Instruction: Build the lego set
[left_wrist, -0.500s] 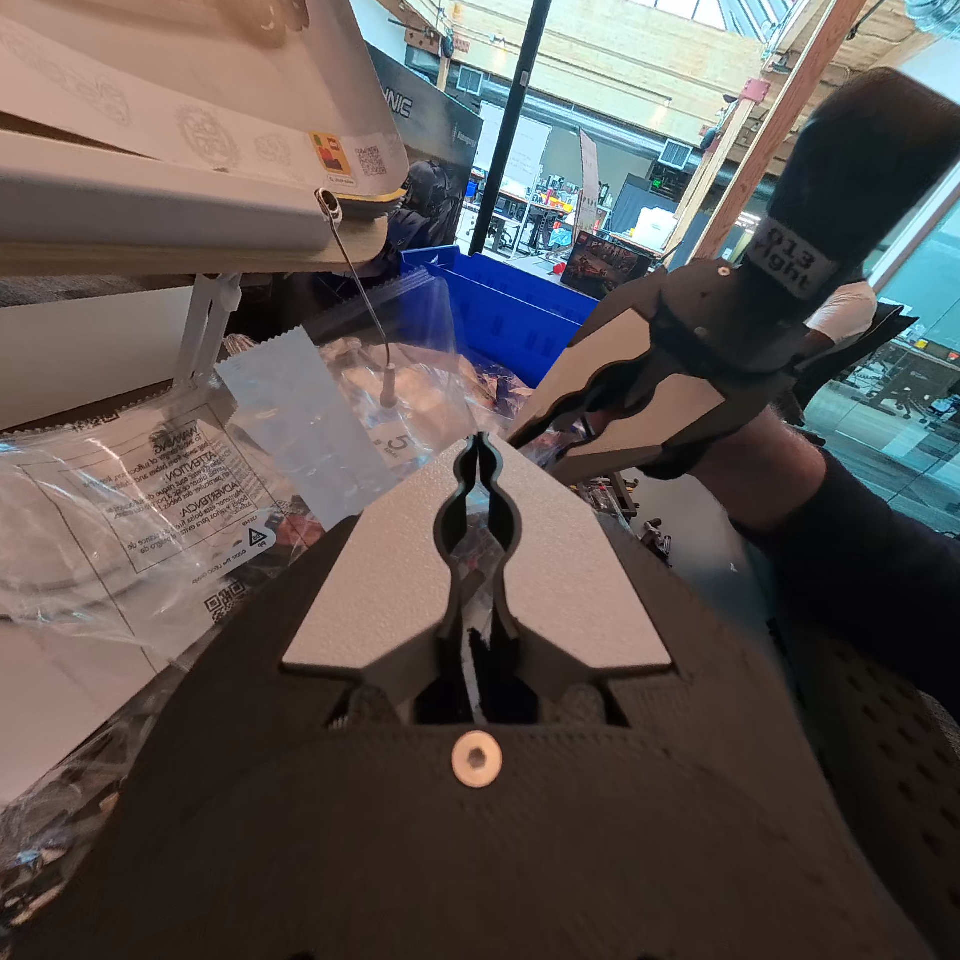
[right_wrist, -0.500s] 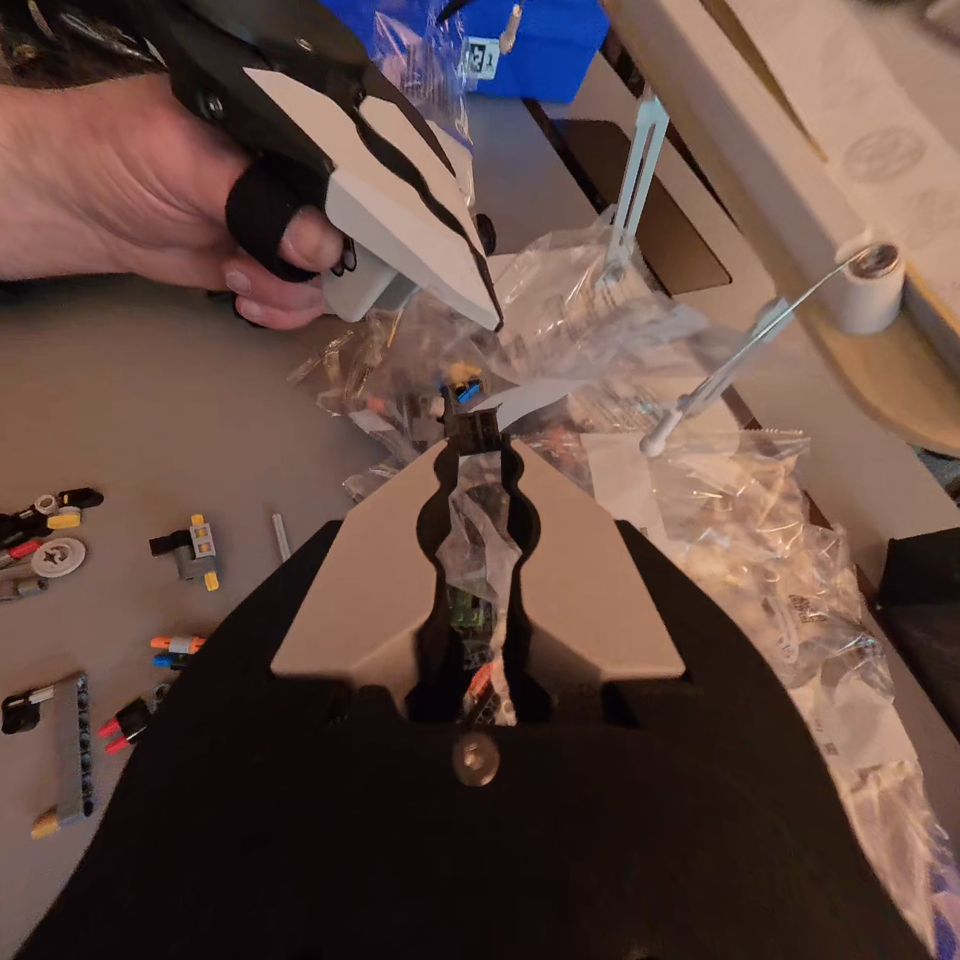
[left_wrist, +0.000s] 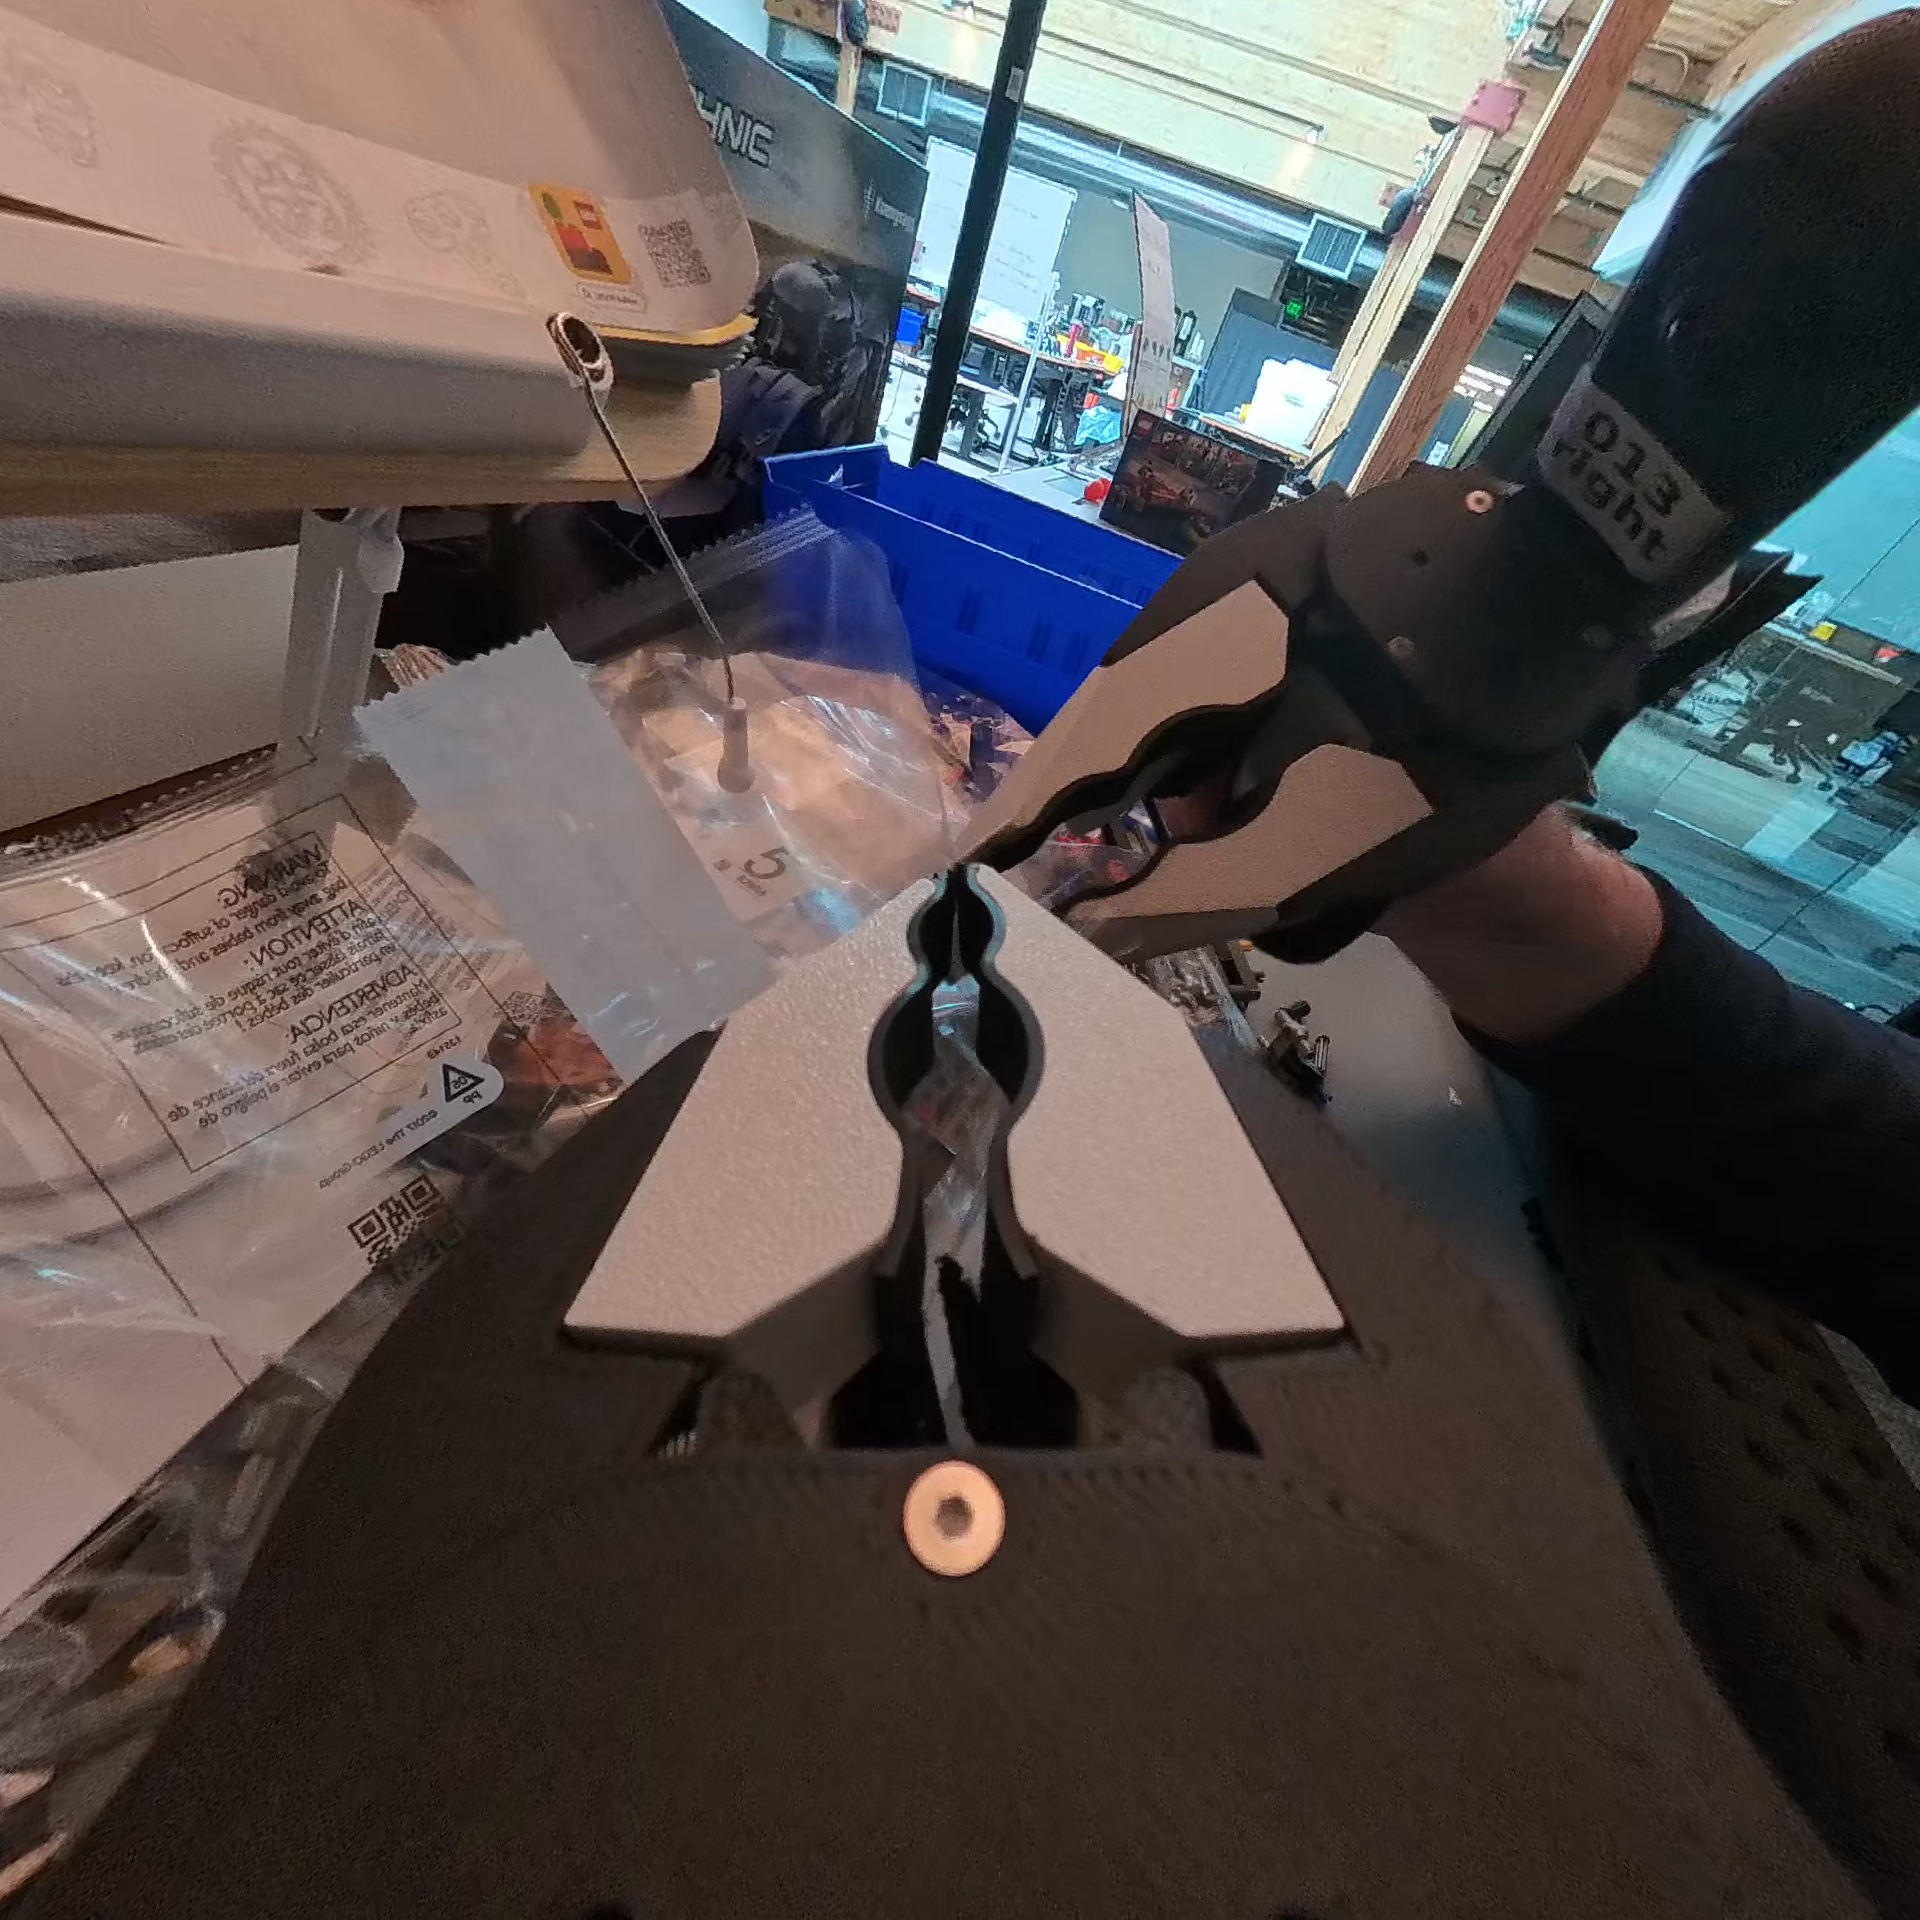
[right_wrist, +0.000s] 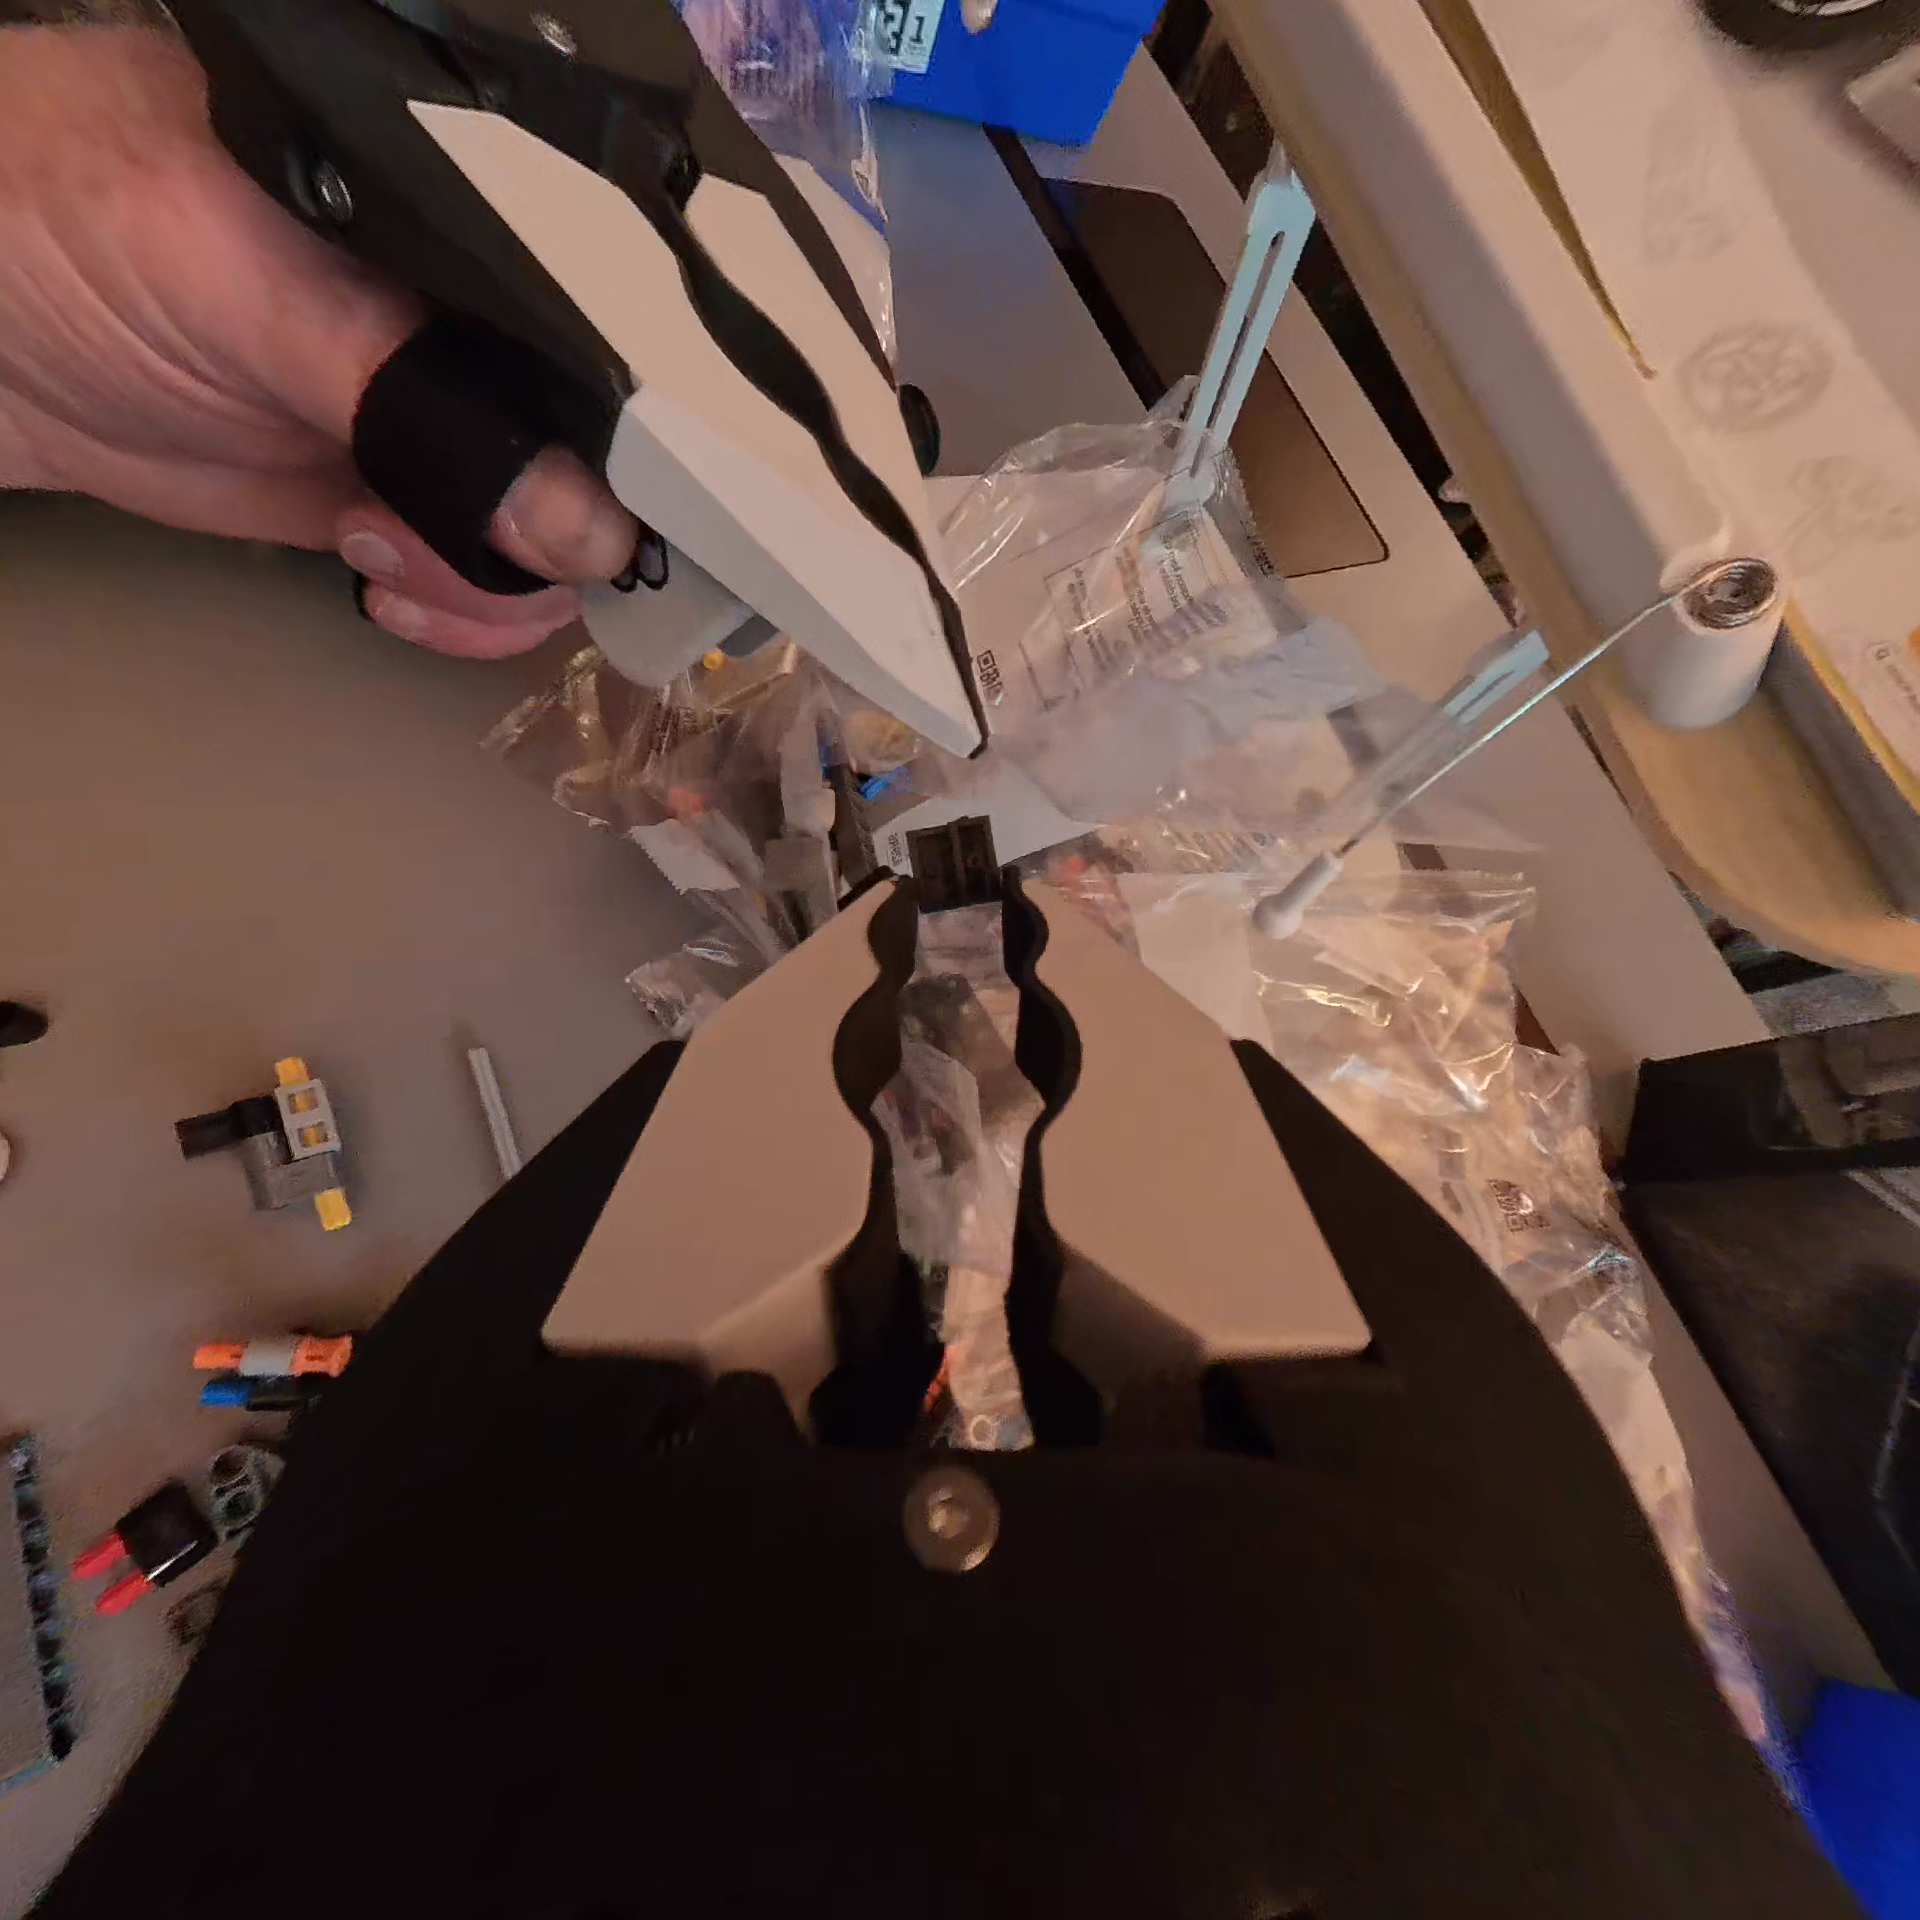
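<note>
My left gripper (left_wrist: 958, 888) is shut, with film of a clear plastic parts bag (left_wrist: 800, 748) running between its fingers. My right gripper (right_wrist: 948, 883) is shut on a small black Lego piece (right_wrist: 951, 860) at its tips, with bag film lying between its fingers too. The two grippers' tips nearly touch over a heap of clear bags (right_wrist: 1153, 644). The right gripper also shows in the left wrist view (left_wrist: 1008, 878), and the left gripper in the right wrist view (right_wrist: 971, 740), each held by a hand.
Loose pieces lie on the grey table at left: a grey-and-yellow assembly (right_wrist: 296, 1143), orange and blue pins (right_wrist: 270, 1371), and a black piece with red pins (right_wrist: 145, 1548). An instruction booklet (left_wrist: 312, 177) sits on a stand with a wire page arm (right_wrist: 1455, 748). A blue bin (left_wrist: 966, 603) stands behind. Both grippers' tips are close together, under 4 cm apart.
The two grippers have drawn closer, and their tips now almost meet. Both stay shut.
</note>
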